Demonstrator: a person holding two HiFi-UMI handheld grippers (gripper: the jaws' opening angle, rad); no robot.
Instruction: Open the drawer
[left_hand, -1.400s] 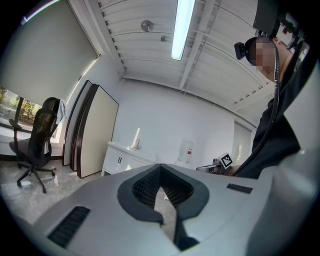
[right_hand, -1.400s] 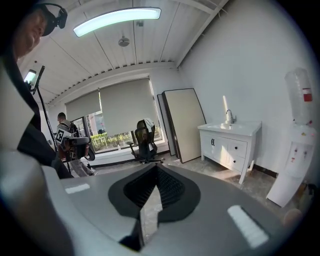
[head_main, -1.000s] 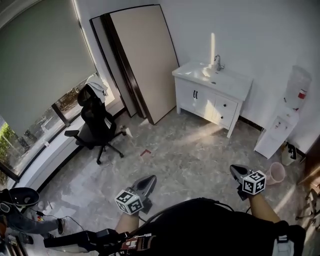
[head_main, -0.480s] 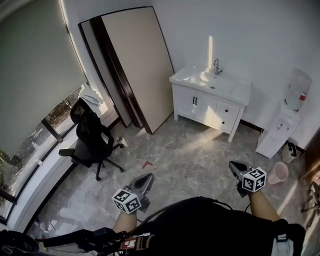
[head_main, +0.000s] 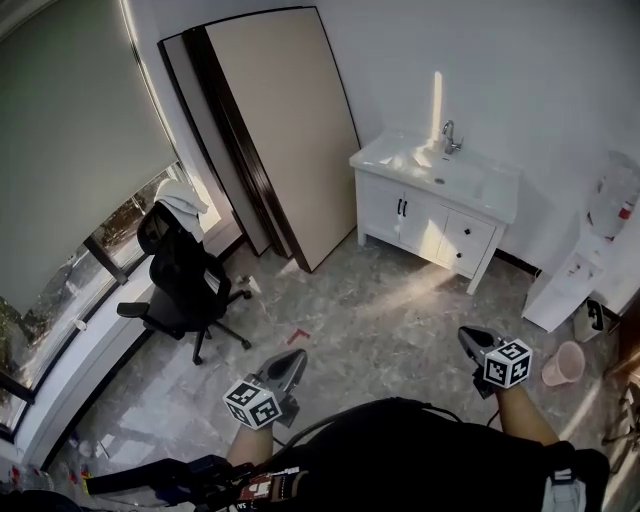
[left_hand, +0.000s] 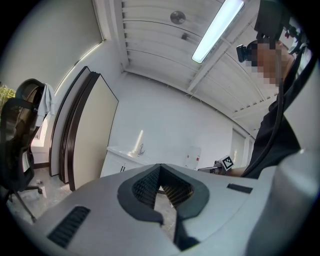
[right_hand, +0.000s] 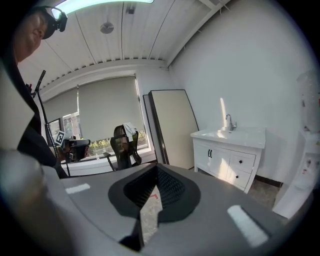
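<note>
Two claws, the left claw (head_main: 290, 358) and the right claw (head_main: 470, 336), are carried low and forward by a person crossing the floor (head_main: 380, 310), each with its jaws pressed together on nothing. The drawer (head_main: 476, 228) to be opened is shut, in the right half of the white vanity cabinet (head_main: 395, 205) against the far wall and well apart from both claws. Two drawer fronts are stacked there, and which one is meant cannot be told. The step in hand looks like the approach, with the pull itself not yet begun. Done well, it would mean closing in squarely on the cabinet's right side and keeping clear of the pink bucket (head_main: 565, 363) near the right claw. That claw's jaws would be spread before arrival, then meet the small dark knob (right_hand: 240, 161) level and draw straight back rather than down. Against the frame a second ago, the office chair (head_main: 185, 280) sits further left and the water dispenser (head_main: 572, 288) has slid toward the right edge, while both claws keep the same pose ahead of the body.
</note>
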